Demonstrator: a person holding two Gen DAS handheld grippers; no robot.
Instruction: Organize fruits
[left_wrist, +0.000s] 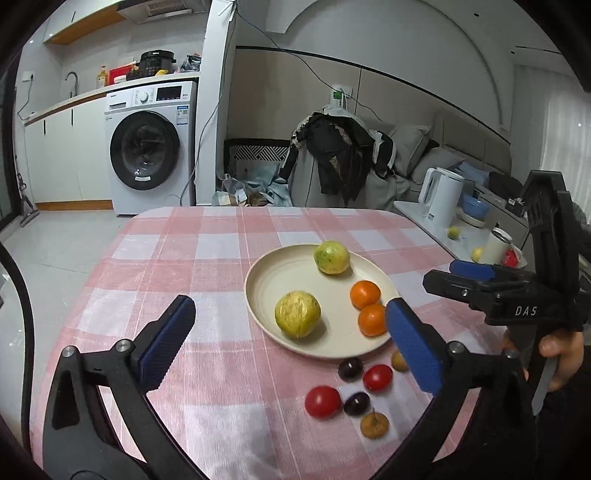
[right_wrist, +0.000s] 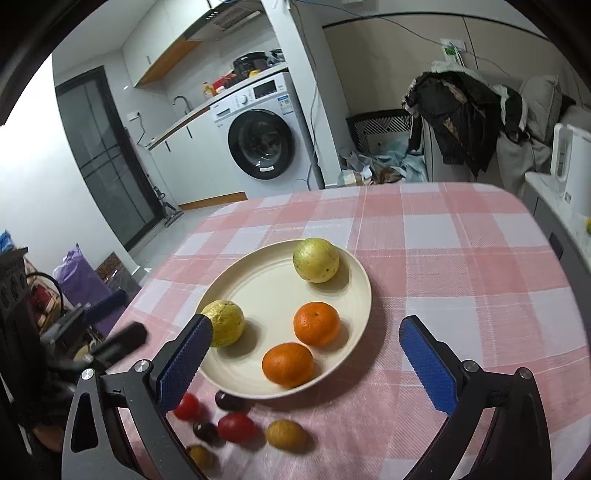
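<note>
While both tools (left_wrist: 291, 321) (right_wrist: 306, 343) gape empty, round cream plate (right_wrist: 258, 280), dimpled oranges (right_wrist: 317, 323).

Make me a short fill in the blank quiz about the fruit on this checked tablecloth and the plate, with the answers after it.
1. The cream plate holds two yellow-green fruits and ____ oranges.
2. The two red tomatoes lie on the ____, not on the plate.
3. Both the left gripper and the right gripper are ____, holding nothing.

Answers: two; tablecloth; open
</note>
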